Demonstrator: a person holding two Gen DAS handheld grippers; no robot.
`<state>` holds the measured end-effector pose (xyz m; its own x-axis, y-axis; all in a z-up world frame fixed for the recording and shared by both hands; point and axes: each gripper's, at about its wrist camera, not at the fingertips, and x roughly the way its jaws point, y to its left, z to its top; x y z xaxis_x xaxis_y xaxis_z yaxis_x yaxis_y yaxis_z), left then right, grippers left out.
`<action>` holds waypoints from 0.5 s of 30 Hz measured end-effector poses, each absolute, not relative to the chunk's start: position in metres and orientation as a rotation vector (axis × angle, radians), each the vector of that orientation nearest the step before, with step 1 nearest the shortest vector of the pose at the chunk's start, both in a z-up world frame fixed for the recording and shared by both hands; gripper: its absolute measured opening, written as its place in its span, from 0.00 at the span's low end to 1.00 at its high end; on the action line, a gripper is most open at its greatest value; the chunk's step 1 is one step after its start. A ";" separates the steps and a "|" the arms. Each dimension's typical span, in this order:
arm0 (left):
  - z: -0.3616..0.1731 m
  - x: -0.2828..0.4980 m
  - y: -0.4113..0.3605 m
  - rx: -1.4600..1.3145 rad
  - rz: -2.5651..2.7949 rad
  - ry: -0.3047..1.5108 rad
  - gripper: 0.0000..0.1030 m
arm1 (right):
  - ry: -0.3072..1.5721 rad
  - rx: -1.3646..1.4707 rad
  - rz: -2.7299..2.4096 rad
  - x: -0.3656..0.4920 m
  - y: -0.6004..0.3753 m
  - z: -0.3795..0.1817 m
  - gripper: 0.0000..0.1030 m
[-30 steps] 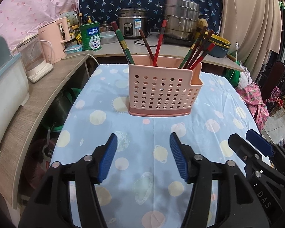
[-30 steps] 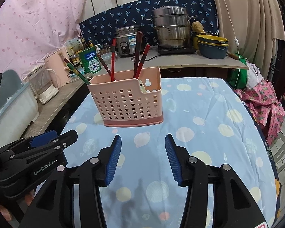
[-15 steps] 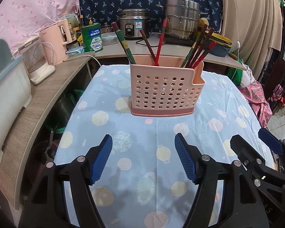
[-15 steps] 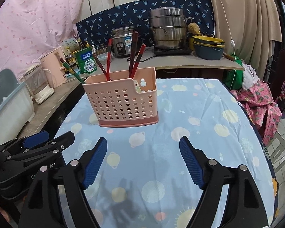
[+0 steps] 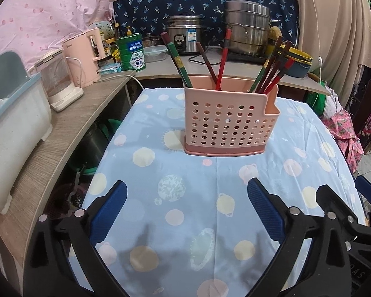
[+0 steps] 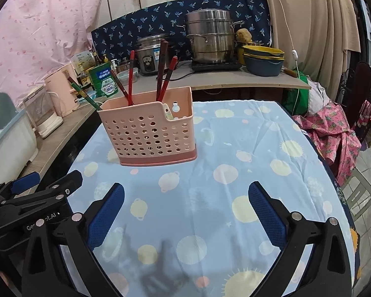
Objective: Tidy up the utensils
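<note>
left tool [image 5: 186,206] opening, empty | right tool [image 6: 185,208] opening, empty | basket [image 5: 228,123] ahead, apart

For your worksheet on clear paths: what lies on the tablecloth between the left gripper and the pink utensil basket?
Nothing: the left wrist view shows only bare tablecloth between the opening, empty left gripper and the basket.

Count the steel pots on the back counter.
2: a rice cooker behind the pink basket, and a stacked steamer to its right. Others may be hidden.
</note>
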<state>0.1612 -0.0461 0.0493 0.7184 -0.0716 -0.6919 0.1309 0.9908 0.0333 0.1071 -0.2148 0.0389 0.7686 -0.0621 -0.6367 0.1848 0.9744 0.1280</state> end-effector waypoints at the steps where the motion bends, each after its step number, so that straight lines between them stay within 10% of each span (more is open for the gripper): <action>1: 0.049 0.161 -0.046 0.082 -0.112 0.763 0.91 | 0.681 0.187 -0.137 0.107 -0.215 0.039 0.94; 15: 0.048 0.162 -0.042 0.072 -0.095 0.771 0.93 | 0.680 0.185 -0.161 0.105 -0.218 0.039 0.94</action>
<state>0.1622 -0.0420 0.0479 0.7134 -0.0592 -0.6982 0.1117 0.9933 0.0299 0.1050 -0.2179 0.0388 0.7664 -0.0876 -0.6363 0.2078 0.9712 0.1167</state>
